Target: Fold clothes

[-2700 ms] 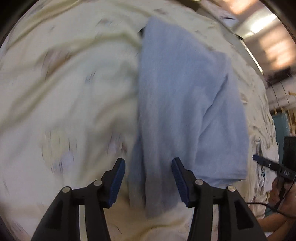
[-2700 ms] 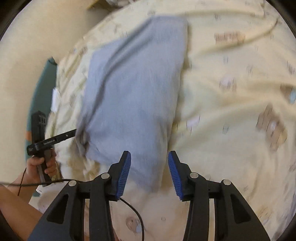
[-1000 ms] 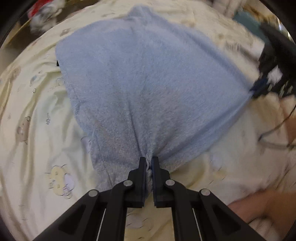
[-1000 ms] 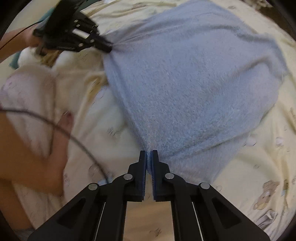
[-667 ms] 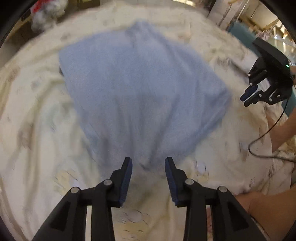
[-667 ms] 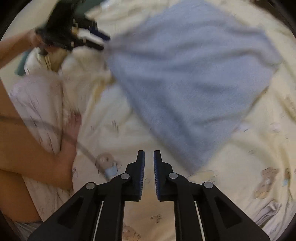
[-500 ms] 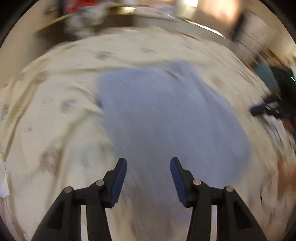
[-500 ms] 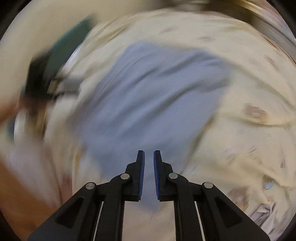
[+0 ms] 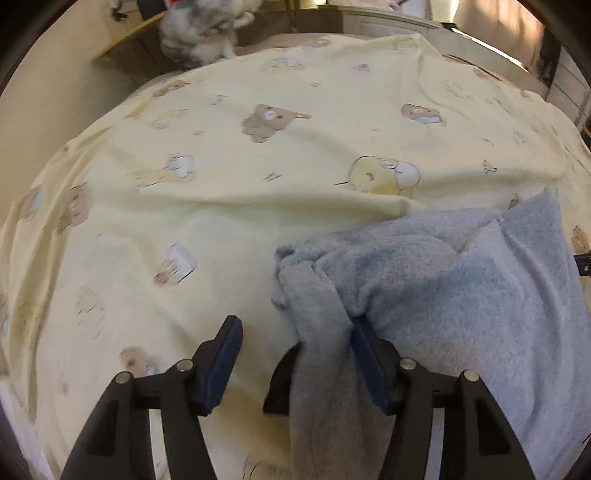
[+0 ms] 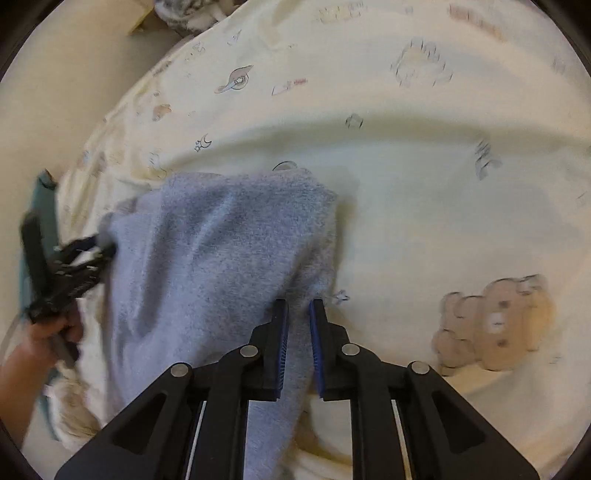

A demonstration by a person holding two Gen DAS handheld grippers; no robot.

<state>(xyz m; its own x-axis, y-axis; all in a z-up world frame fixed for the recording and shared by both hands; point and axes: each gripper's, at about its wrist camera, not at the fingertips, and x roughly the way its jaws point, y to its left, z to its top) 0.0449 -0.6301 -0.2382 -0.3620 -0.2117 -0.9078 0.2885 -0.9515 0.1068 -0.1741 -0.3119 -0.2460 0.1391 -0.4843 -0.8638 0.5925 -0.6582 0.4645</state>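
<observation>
The pale blue fleecy garment [image 9: 454, 295] lies bunched on a pale yellow bedsheet printed with cartoon bears [image 9: 258, 206]. In the left wrist view it fills the lower right, its top layer humped and its near edge gathered into a grey-blue hanging strip. In the right wrist view the same garment [image 10: 221, 251] sits left of centre, creased lengthwise.

The left gripper [image 9: 295, 354], black with blue pads, has its jaws apart and opening. The hanging strip passes between them, lying against the right-hand pad; the left-hand pad stands clear over bare sheet. No pinch is evident.

The right gripper [image 10: 298, 343] has its jaws only narrowly apart and opening. A strip of the garment's edge runs down between the pads; whether they still press on it cannot be told from this view.

At the left edge of the right wrist view, a hand [image 10: 48, 332] holds the other gripper at the garment's far border, blurred. A grey and white crumpled heap of cloth [image 9: 199, 29] lies beyond the sheet's far edge.
</observation>
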